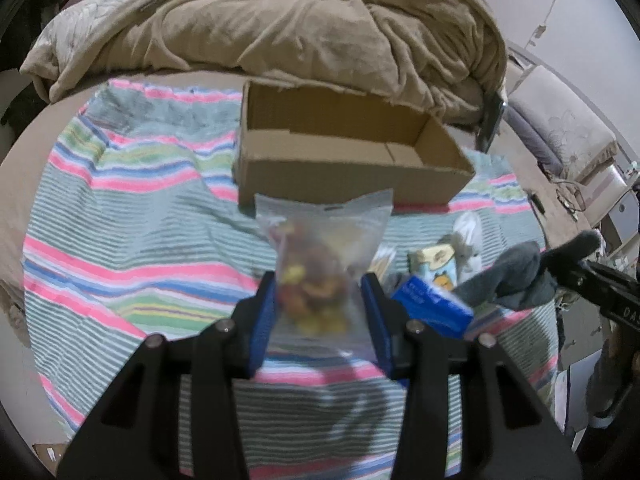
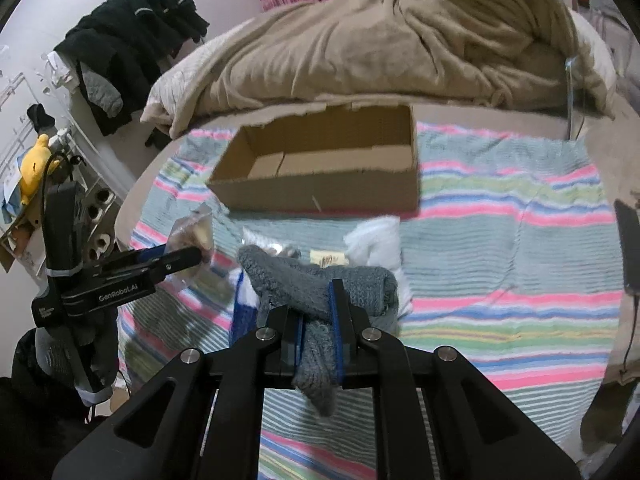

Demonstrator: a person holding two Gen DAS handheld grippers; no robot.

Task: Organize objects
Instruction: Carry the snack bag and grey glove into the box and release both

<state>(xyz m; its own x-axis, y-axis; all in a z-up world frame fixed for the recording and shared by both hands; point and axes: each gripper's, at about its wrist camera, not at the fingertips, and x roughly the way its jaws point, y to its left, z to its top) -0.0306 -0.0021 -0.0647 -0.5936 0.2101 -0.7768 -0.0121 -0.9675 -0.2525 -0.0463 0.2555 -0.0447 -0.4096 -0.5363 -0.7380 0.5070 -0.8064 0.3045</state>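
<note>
My left gripper (image 1: 320,284) is shut on a clear plastic bag of colourful sweets (image 1: 320,248) and holds it above the striped towel (image 1: 132,240). It also shows in the right wrist view (image 2: 192,256) with the bag (image 2: 194,232). My right gripper (image 2: 318,292) is shut on a grey fuzzy sock (image 2: 320,280); the sock also shows in the left wrist view (image 1: 516,276). An open, empty cardboard box (image 1: 340,160) stands behind both on the towel (image 2: 320,168).
A blue box (image 1: 432,304), a small yellow-and-blue packet (image 1: 434,264) and white cloth (image 2: 376,240) lie on the towel in front of the box. A beige blanket (image 1: 280,28) is heaped behind. A phone (image 2: 628,248) lies at the right edge.
</note>
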